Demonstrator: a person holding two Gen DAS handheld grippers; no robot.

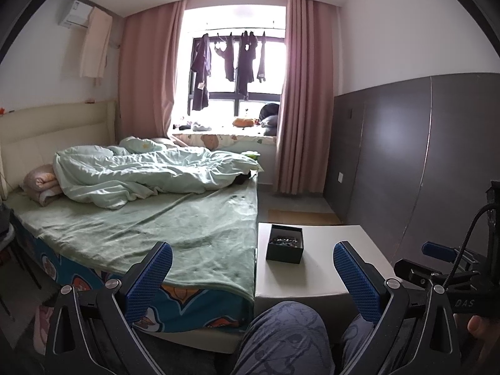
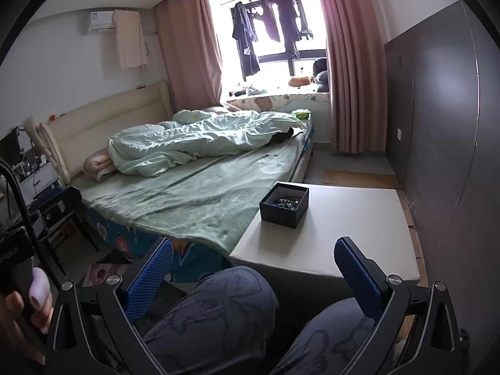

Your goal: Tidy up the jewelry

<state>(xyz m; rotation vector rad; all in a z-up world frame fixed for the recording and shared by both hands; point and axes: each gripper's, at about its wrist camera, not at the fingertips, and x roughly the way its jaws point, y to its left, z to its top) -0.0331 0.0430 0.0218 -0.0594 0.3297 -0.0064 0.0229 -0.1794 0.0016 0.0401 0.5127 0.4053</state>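
- Peering into the one black box (image 1: 285, 243), you can make out only a dark cluster of beads (image 1: 286, 241); whether they form a bracelet or loose pieces cannot be told.
- Your knees (image 2: 218, 312) fill the bottom of both views and hide the near edge of the white bench (image 2: 343, 228).
- That box sits open on the bench, close to the edge beside the bed (image 1: 156, 218), well ahead of both claws.
- Your left claw (image 1: 253, 268) is spread wide and holds nothing.
- Your right claw (image 2: 253, 264) is likewise spread wide, with nothing between its two blue pads.
- Around you: one rumpled pale green blanket (image 2: 193, 143) on the bed, two pink curtains (image 1: 147, 68), and dark clothes (image 2: 268, 28) hanging at the window.
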